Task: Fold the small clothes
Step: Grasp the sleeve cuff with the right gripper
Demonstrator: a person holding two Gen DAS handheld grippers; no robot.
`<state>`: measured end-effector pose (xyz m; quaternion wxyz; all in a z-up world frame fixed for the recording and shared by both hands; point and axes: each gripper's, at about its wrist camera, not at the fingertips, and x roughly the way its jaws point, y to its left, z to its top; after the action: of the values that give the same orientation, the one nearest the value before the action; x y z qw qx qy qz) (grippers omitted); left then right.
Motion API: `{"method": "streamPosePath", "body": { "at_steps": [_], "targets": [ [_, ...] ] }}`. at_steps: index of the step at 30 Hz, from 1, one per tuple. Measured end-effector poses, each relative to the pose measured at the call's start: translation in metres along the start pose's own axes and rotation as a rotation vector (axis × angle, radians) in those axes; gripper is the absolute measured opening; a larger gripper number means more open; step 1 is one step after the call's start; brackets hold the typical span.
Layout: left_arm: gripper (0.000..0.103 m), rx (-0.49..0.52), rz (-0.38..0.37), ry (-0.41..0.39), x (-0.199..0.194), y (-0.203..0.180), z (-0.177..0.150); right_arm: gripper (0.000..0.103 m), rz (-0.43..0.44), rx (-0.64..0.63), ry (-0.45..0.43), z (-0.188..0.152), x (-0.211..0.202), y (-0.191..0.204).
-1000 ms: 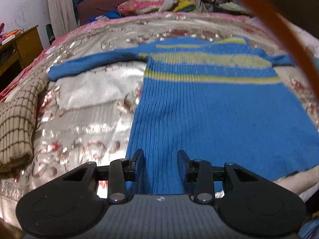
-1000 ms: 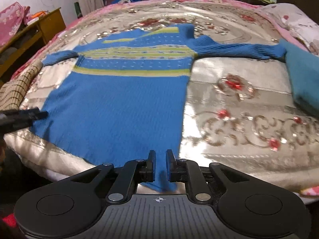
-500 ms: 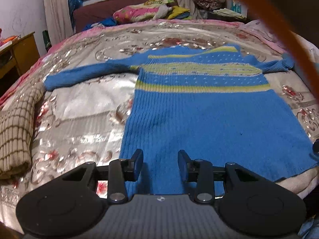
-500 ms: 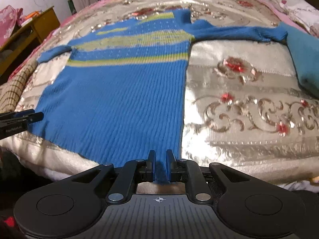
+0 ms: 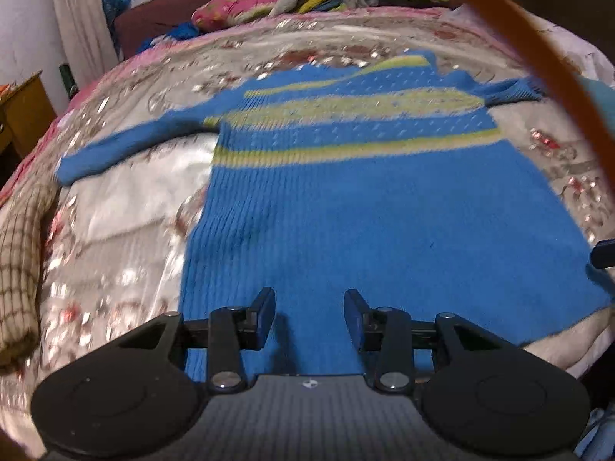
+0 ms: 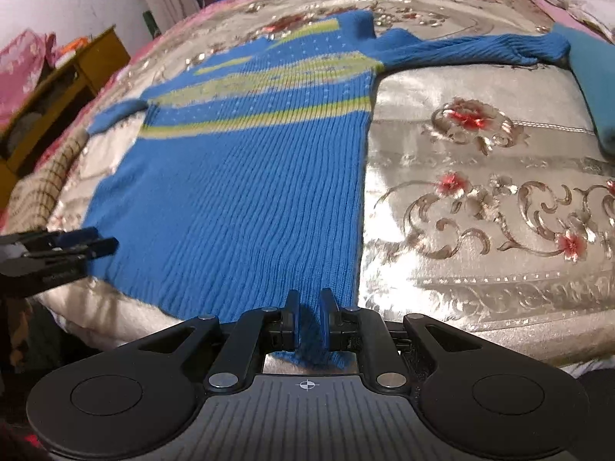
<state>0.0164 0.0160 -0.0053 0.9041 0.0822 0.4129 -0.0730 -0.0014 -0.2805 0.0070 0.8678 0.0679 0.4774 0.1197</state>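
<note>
Nearest the right wrist camera, the right gripper [image 6: 307, 320] has its fingers pinched on the sweater's [image 6: 238, 192] hem at the right corner, a tuft of blue knit bunched between them and hanging below. In the left wrist view the left gripper [image 5: 309, 317] hovers over the hem's left part with its fingers spread apart; knit lies beneath the gap, but the pads do not appear to press on it. From the right camera that same gripper shows at the left hem corner.

Beyond the fingers, the sweater lies flat and face up on the bed [image 6: 480, 199], hem toward the near edge, yellow-green stripes across the chest, both sleeves stretched out sideways. A checked cloth [image 5: 19, 269] sits bunched to the left, and a teal fabric [image 6: 592, 88] lies just beside the right cuff. Farther off are a wooden cabinet [image 6: 65, 92] and piled bedding [image 5: 246, 4].

The risk, as I judge it: only one corner is held, so lifting now would drag the hem askew and wrinkle the body. The shiny bedspread looks slippery, so the whole garment may slide. The right sleeve could also catch the teal fabric.
</note>
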Motion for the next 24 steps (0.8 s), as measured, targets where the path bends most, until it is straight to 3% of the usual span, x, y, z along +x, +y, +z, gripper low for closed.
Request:
{"method": "streamPosePath", "body": {
  "at_steps": [5, 13, 24],
  "targets": [
    [0.045, 0.037, -0.048, -0.019, 0.003, -0.021, 0.011, 0.014, 0.011, 0.026, -0.047, 0.007, -0.004, -0.006],
    [0.045, 0.079, -0.093, 0.01, 0.008, -0.039, 0.01, 0.014, -0.004, 0.015, -0.01, 0.004, 0.003, -0.007],
    [0.046, 0.107, -0.213, -0.066, 0.028, -0.08, 0.064, 0.017, -0.048, 0.106, -0.113, 0.05, -0.004, -0.041]
  ]
}}
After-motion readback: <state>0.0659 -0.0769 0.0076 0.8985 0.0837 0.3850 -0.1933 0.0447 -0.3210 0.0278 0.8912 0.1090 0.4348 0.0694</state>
